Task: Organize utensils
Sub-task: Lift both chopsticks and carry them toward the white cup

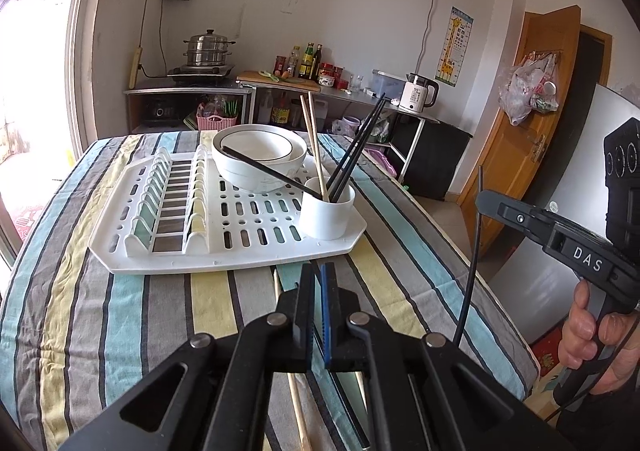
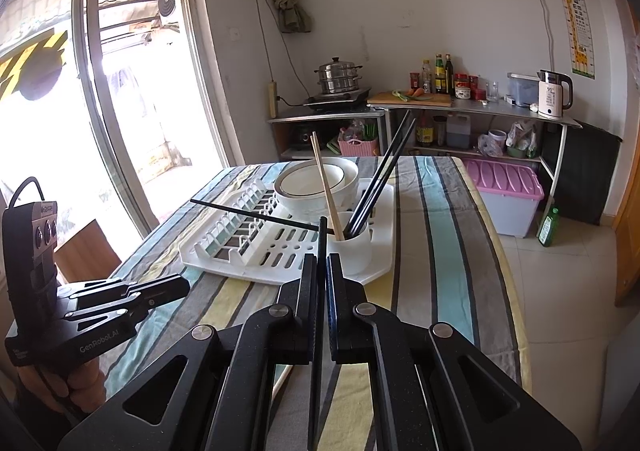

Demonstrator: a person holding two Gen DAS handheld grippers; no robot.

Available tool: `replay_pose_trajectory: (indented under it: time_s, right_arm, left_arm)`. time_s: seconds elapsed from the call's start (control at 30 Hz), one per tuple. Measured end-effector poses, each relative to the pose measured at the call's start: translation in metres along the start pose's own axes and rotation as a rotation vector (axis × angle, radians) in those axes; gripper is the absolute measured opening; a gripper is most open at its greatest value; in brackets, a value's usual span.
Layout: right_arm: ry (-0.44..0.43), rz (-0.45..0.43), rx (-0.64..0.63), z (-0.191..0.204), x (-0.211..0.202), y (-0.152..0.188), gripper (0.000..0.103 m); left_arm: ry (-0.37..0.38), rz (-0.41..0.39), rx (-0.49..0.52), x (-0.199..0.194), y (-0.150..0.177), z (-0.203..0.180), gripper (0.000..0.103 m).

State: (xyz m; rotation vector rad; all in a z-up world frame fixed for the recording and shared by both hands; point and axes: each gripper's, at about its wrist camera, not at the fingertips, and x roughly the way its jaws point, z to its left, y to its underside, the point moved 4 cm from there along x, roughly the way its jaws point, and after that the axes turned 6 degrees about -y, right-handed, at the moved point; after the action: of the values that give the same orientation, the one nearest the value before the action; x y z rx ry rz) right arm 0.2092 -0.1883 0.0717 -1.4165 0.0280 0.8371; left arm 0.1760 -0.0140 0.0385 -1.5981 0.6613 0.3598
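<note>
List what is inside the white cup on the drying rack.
The white cup holds two wooden chopsticks and two black chopsticks leaning upright, plus another black chopstick slanting low across the bowls. The cup wall hides their lower ends and the bottom.

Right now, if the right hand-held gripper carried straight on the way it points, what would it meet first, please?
Probably the white utensil cup on the drying rack; the black chopstick it grips would arrive first, though depth is unclear.
</note>
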Motion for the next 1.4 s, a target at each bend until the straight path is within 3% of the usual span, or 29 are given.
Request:
replay_pose_trajectory:
  time_s: [0.2,0.33,0.37,0.43,0.47,0.6,0.83,0.9,0.97,1.0,1.03,1.2,1.4]
  right_arm:
    - [0.002,-0.005,0.0,0.0,-0.003,0.0,0.004]
    - [0.002,-0.004,0.001,-0.001,-0.003,0.001,0.004]
    - [0.002,-0.004,-0.001,-0.001,-0.003,0.001,0.004]
    - [0.001,-0.002,-0.002,-0.001,-0.002,0.0,0.004]
    - [0.001,-0.001,-0.003,-0.002,-0.002,0.0,0.004]
    - [-0.002,0.003,-0.007,-0.002,-0.001,0.0,0.004]
    - [-0.004,0.009,-0.013,-0.004,0.001,0.0,0.004]
    - [-0.004,0.009,-0.012,-0.005,0.001,0.0,0.004]
    - [-0.003,0.011,-0.01,-0.006,0.001,0.0,0.004]
    - [-0.003,0.011,-0.009,-0.007,0.001,0.0,0.004]
    - [-0.003,0.011,-0.009,-0.007,0.001,0.0,0.004]
    - [-0.002,0.01,-0.008,-0.008,0.002,0.0,0.004]
    - [-0.004,0.005,-0.008,-0.008,0.001,0.0,0.004]
  left_arm:
    - [-0.003,0.026,0.023,0.008,0.0,0.0,0.002]
    - [-0.07,0.095,0.005,0.034,0.004,0.016,0.004]
    - [-0.082,0.119,0.006,0.042,0.007,0.02,0.006]
    - [-0.107,0.17,0.021,0.06,0.013,0.026,0.023]
    - [-0.122,0.198,0.024,0.07,0.017,0.029,0.023]
    - [-0.156,0.286,0.036,0.102,0.027,0.035,0.024]
    - [-0.208,0.368,0.039,0.137,0.034,0.041,0.023]
    - [-0.222,0.356,0.063,0.139,0.035,0.039,0.023]
    - [-0.218,0.348,0.077,0.139,0.036,0.035,0.016]
    - [-0.212,0.351,0.08,0.139,0.037,0.033,0.007]
    - [-0.215,0.352,0.085,0.139,0.037,0.031,0.006]
    - [-0.201,0.323,0.089,0.126,0.036,0.026,0.005]
    - [-0.157,0.231,0.105,0.085,0.023,0.016,0.005]
